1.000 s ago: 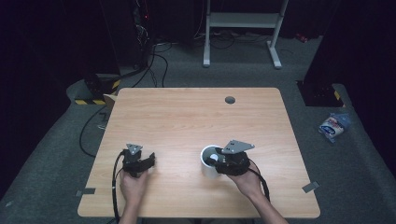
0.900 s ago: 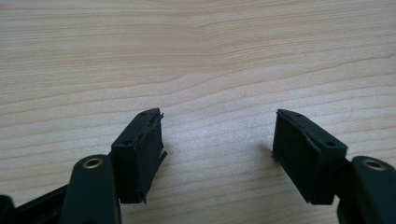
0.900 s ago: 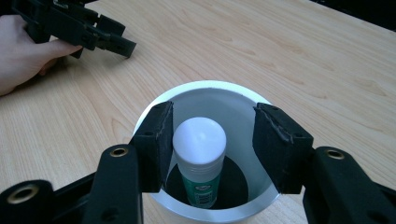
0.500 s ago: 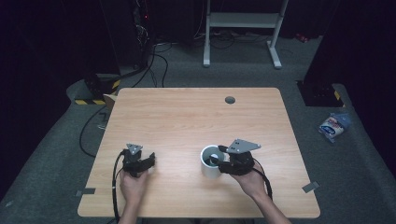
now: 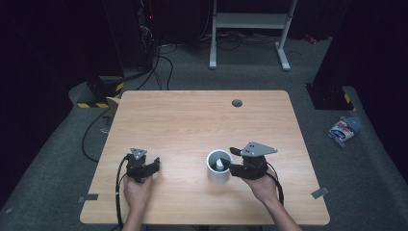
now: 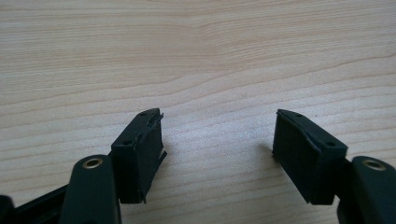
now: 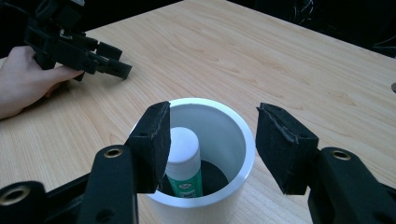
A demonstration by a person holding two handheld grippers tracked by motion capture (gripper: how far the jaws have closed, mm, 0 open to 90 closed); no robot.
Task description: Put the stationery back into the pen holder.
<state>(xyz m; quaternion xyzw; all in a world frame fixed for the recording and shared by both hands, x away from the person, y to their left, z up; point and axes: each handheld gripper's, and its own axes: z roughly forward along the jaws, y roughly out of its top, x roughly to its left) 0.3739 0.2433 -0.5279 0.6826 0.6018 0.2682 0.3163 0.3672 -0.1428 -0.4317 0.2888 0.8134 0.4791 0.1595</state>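
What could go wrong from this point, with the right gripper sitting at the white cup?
The right gripper, whose jaws have just been opening, hangs over the white cup; one pad is inside the rim, so pulling away sideways might tip the cup. The glue stick leans loose inside the cup and could fall out if it tips. The cup stands close to the table's near edge, leaving little margin.

Black jaws, brass-ringed screw holes, grey plate
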